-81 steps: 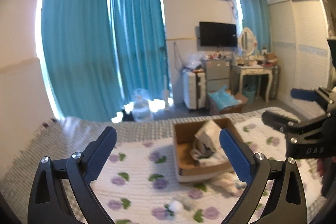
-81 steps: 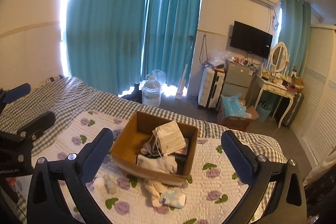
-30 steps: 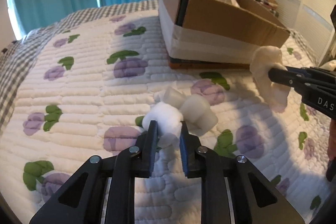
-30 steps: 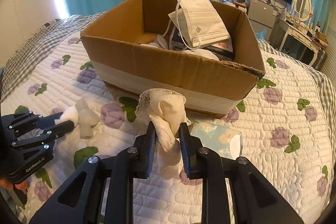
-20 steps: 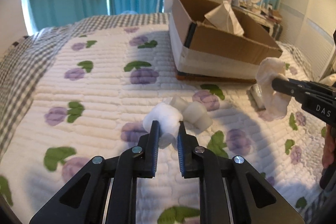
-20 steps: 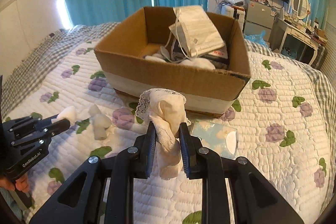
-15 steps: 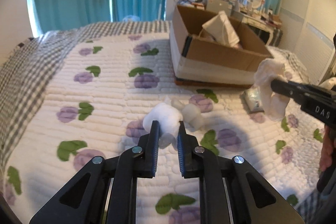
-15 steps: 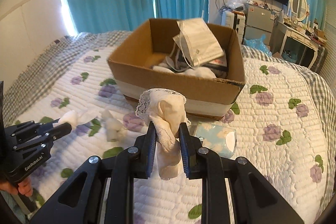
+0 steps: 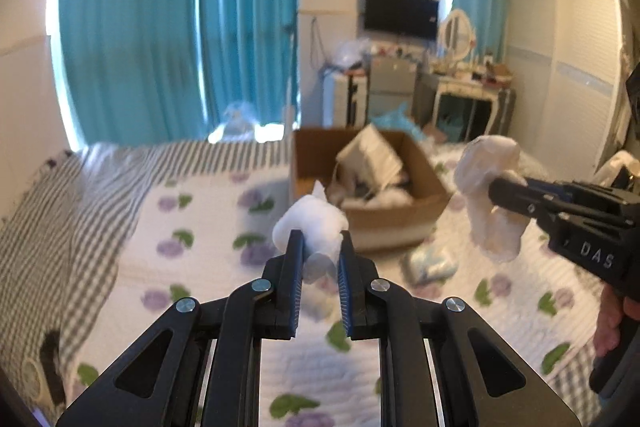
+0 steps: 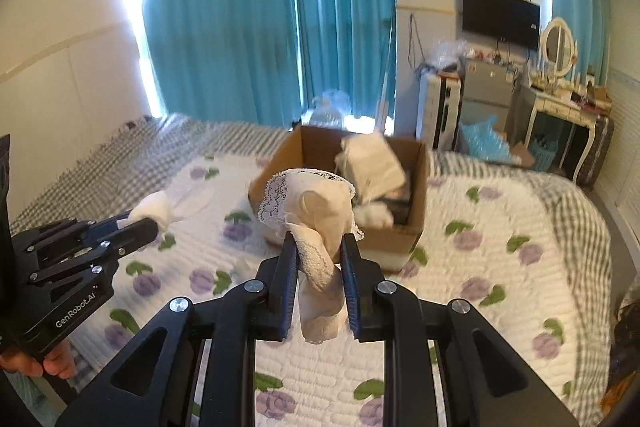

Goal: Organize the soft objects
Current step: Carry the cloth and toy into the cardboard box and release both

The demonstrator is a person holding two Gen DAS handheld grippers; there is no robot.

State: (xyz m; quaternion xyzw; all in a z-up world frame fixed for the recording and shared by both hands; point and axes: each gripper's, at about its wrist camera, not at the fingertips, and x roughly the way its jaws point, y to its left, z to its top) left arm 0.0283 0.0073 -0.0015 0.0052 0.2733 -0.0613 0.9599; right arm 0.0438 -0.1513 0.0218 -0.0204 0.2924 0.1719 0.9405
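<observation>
Home bedroom, quilted bed (image 10: pixel 500 267), teal curtains (image 10: pixel 224 27), vanity mirror (image 10: pixel 559 41)

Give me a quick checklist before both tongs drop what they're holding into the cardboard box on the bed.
1. Left tongs shut on the fluffy white sock: ok.
2. Right tongs shut on the cream lace-trimmed sock: ok.
3. Both socks lifted off the white quilt with purple flowers: ok.
4. Open brown cardboard box has spare room beside the white face mask: ok.
5. Tongs positioned above the box opening: not ok, both are short of it.
6. Pale blue packet on the quilt in front of the box remains to be collected: not ok.
</observation>
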